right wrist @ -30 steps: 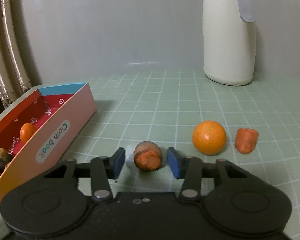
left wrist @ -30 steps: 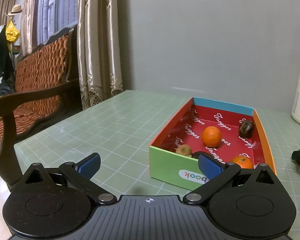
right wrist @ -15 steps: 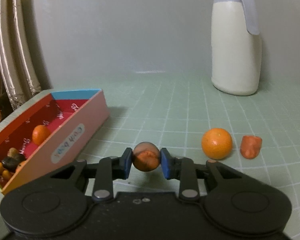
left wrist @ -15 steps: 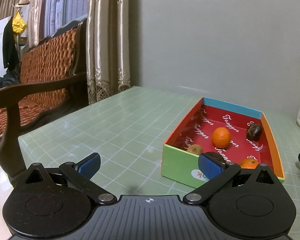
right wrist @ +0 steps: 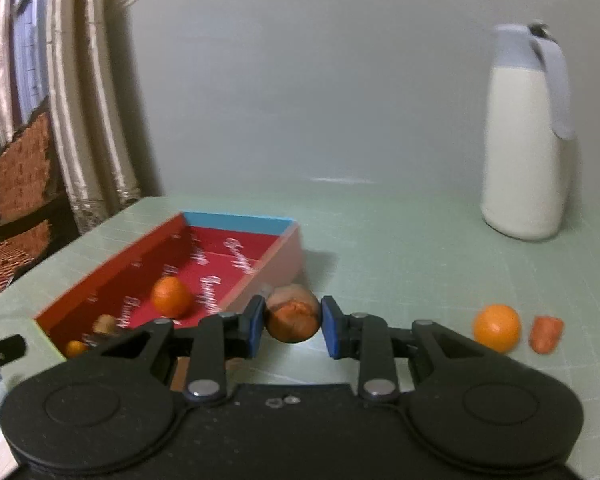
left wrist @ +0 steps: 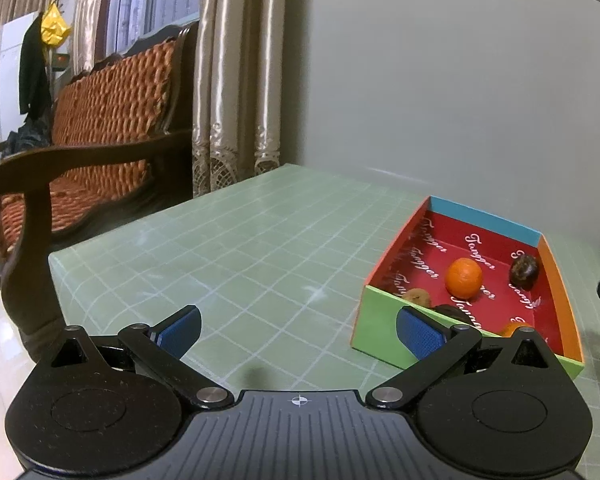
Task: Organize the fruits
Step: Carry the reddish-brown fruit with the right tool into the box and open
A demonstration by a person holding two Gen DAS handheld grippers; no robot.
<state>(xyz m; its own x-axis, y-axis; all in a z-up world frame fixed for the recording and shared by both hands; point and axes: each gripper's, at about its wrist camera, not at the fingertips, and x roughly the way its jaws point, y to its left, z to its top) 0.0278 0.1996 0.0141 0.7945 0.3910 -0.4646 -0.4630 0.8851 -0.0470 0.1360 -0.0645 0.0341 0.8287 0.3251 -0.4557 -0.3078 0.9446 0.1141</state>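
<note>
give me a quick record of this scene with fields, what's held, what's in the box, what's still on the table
right gripper: shut on a round brown-orange fruit, held off the table
left gripper: open, holding nothing
box: red inside, holds an orange, a dark fruit, a small brown fruit and more near its front wall
still on table: loose orange, small orange-red piece
other: white jug by the wall

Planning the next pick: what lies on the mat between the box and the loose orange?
In the right wrist view, only bare green mat lies between the box and the orange; the right gripper holds a reddish-brown fruit above it.
</note>
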